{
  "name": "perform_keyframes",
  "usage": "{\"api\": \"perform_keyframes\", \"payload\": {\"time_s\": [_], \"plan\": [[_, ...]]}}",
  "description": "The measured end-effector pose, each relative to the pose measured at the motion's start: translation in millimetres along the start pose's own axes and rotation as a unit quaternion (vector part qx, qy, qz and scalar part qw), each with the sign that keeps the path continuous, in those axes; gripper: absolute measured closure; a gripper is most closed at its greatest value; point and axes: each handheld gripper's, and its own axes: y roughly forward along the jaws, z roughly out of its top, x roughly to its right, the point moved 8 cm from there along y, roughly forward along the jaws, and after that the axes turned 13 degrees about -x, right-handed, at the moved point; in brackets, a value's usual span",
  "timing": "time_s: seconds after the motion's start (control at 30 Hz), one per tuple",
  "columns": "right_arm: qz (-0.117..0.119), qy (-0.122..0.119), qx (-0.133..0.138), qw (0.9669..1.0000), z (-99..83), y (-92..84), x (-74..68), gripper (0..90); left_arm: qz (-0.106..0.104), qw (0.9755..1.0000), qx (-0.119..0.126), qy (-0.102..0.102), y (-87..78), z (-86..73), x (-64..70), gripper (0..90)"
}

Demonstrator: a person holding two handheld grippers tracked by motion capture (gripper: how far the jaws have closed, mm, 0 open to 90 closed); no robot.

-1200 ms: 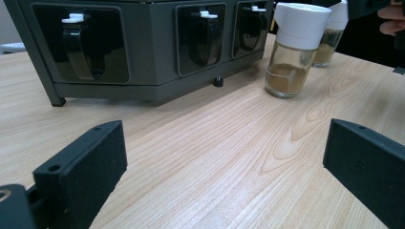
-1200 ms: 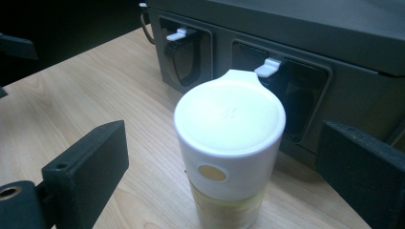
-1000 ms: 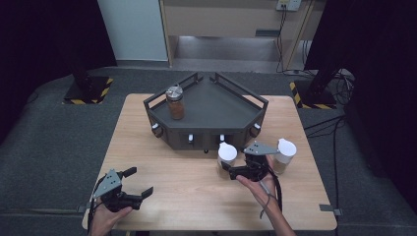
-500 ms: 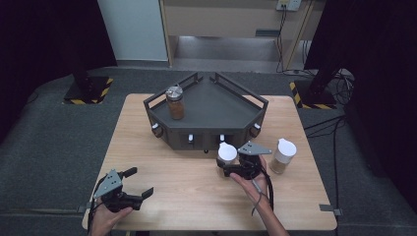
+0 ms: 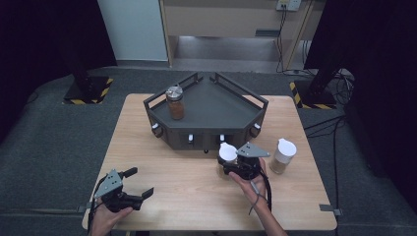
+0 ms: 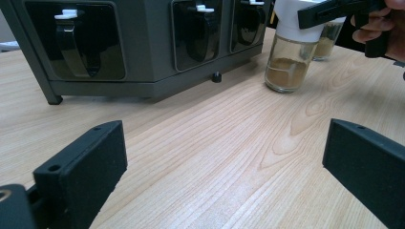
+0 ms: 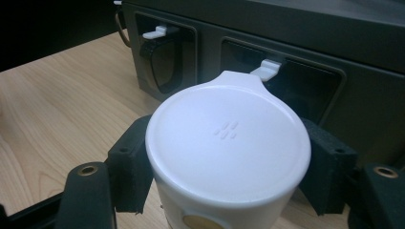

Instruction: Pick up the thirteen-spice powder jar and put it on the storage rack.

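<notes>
Right tongs (image 5: 231,164) closed around the white-lidded jar (image 5: 226,153), one black jaw on each side just under the lid, as seen in the right gripper view. Left tongs (image 5: 132,183) spread wide and empty, hovering low over the desk (image 5: 187,196) at about 7 o'clock, jaws pointed toward the rack.

Jar standing on the wood at roughly 5 o'clock from the dark angular rack (image 5: 211,105), just in front of its row of hook slots. Clear glass body, brown powder filling the lower part, white flip-spout cap (image 7: 228,138) on top. A second, similar jar (image 5: 282,156) near it at 3 o'clock, apart from it. A third jar with a metal lid (image 5: 175,102) up on the rack's deck, toward 10 o'clock.

Likely handling: glass, so rigid but breakable and slick against hard pads; modest weight, with the powder low, so fairly steady when upright. Best hold judged to be where it is now, on the collar just beneath the cap, where the flare of the lid stops it sliding down. Squeezing the cap itself risks popping it open; tilting risks shifting the powder toward the spout. Worth keeping upright and clear of the rack's protruding white clips (image 7: 265,70).
</notes>
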Motion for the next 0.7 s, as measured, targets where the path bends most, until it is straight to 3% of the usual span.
{"api": "perform_keyframes", "payload": {"time_s": [0.27,0.7], "plan": [[0.009,-0.016,-0.005,0.9998,8.6,-5.6,-5.9,30.9,-0.001,1.0,0.0,0.0,-0.1,-0.1,-0.2,0.2],[0.033,-0.03,-0.014,0.9989,51.2,-30.3,-14.5,30.9,-0.004,1.0,-0.003,0.002,0.6,0.2,0.0,0.3]]}}
